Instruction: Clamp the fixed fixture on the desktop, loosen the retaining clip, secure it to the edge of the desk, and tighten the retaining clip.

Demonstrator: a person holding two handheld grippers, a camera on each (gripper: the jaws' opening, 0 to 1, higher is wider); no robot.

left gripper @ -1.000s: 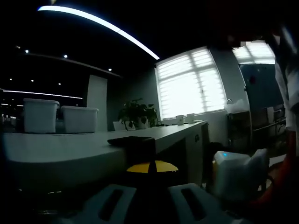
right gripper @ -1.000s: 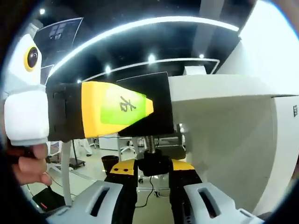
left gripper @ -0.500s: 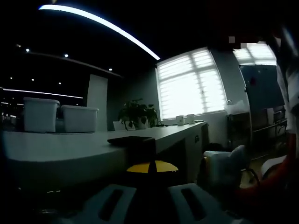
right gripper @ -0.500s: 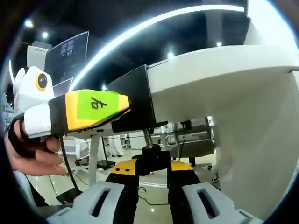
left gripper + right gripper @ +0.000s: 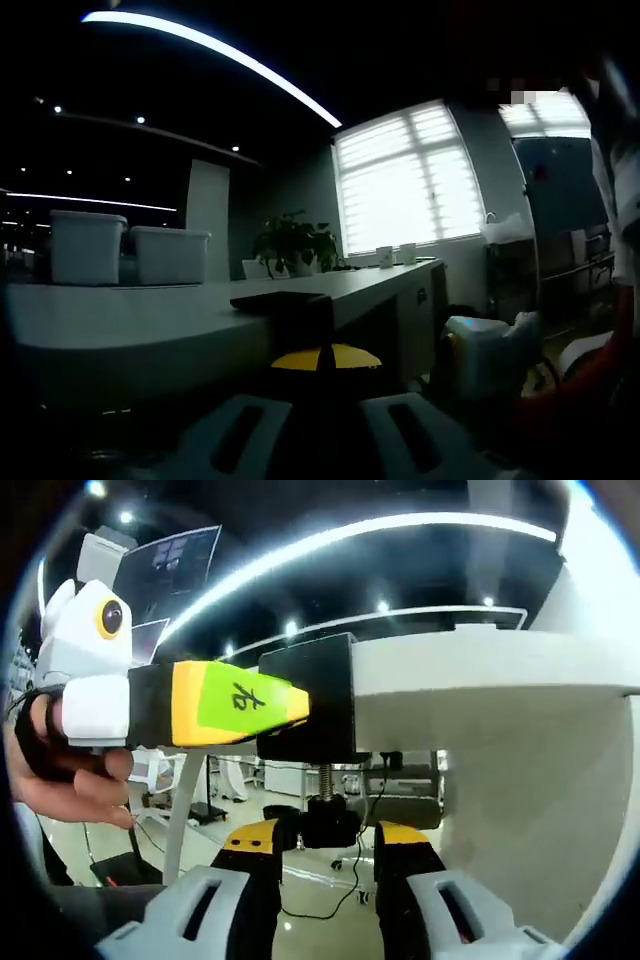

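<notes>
The black clamp fixture (image 5: 312, 708) sits over the edge of the white desk (image 5: 480, 675). Its threaded screw (image 5: 324, 778) hangs below and ends in a black knob (image 5: 326, 825). My right gripper (image 5: 328, 830) is shut on that knob from underneath. My left gripper (image 5: 296, 704), yellow and black with a green label, comes in from the left and is shut on the fixture's body. In the left gripper view the fixture (image 5: 283, 300) lies dark on the desk (image 5: 120, 325) just beyond my left gripper (image 5: 325, 357). The right gripper's white body (image 5: 485, 355) shows low on the right.
Two white bins (image 5: 125, 250) stand on the far desk, with a plant (image 5: 295, 242) and cups by the bright window (image 5: 405, 185). A hand (image 5: 60, 775) holds the left gripper. Open floor with office chairs (image 5: 400, 805) lies under the desk.
The right gripper view has rolled and shifted around the knob while staying closed on it. In the left gripper view the right gripper's white body moved slightly; the fixture stayed put.
</notes>
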